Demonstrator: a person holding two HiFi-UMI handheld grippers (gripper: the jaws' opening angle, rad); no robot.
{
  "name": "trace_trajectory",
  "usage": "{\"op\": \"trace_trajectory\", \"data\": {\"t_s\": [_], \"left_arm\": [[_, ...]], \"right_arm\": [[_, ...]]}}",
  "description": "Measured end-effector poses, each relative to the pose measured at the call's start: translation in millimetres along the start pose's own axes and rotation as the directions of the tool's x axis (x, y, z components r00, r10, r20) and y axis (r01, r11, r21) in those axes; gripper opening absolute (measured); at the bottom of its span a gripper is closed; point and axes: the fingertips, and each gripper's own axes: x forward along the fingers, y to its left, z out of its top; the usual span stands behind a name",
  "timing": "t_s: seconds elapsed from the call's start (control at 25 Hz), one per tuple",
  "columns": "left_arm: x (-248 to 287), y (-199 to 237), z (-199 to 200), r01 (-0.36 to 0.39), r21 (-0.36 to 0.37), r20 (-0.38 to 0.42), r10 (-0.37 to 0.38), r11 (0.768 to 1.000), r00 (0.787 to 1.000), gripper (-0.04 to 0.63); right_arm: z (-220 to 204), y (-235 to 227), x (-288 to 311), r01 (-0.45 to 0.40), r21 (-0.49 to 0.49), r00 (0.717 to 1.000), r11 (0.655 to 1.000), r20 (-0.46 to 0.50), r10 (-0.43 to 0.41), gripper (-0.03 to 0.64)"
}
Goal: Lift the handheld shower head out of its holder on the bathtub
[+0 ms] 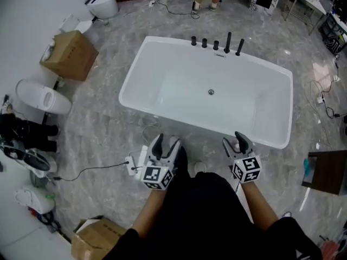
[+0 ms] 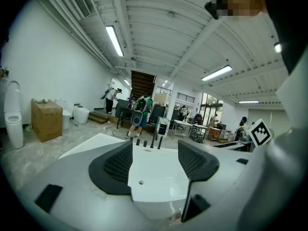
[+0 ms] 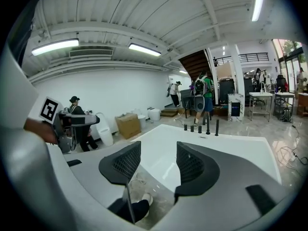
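I stand at the near long side of the tub, which sits free on the grey floor with room to walk on all sides. The black fittings are in a row on the far rim, so the whole basin lies between me and them. The shower head is, I think, the tall leaning piece at the right end of this row, and it sits in its holder, untouched. I cannot tell it for sure from its tall neighbour.

On the left the way is tighter, with a box and a toilet near the tub's corner. On the right the floor is more open, but cables lie there.

I hold my left gripper and right gripper low in front of me, just before the near rim. Both have the jaws spread with nothing between them, ready for a grasp. I judge the reach is not yet begun.
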Motion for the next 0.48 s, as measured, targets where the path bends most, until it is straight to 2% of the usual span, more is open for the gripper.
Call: {"op": "trace_trajectory", "data": {"t_s": [0.32, 0.48], "left_arm": [[81, 21, 26, 0.154, 0.02, -0.02, -0.154, 0.988, 0.988, 0.273], [129, 36, 42, 0.206, 0.045, -0.027, -0.205, 0.978, 0.978, 0.273]], "right_arm": [[13, -26, 27, 0.144, 0.065, 0.99, 0.987, -0.019, -0.143, 0.212], [26, -34, 49, 0.177, 0.083, 0.984, 0.981, -0.018, -0.176, 0.212]]}}
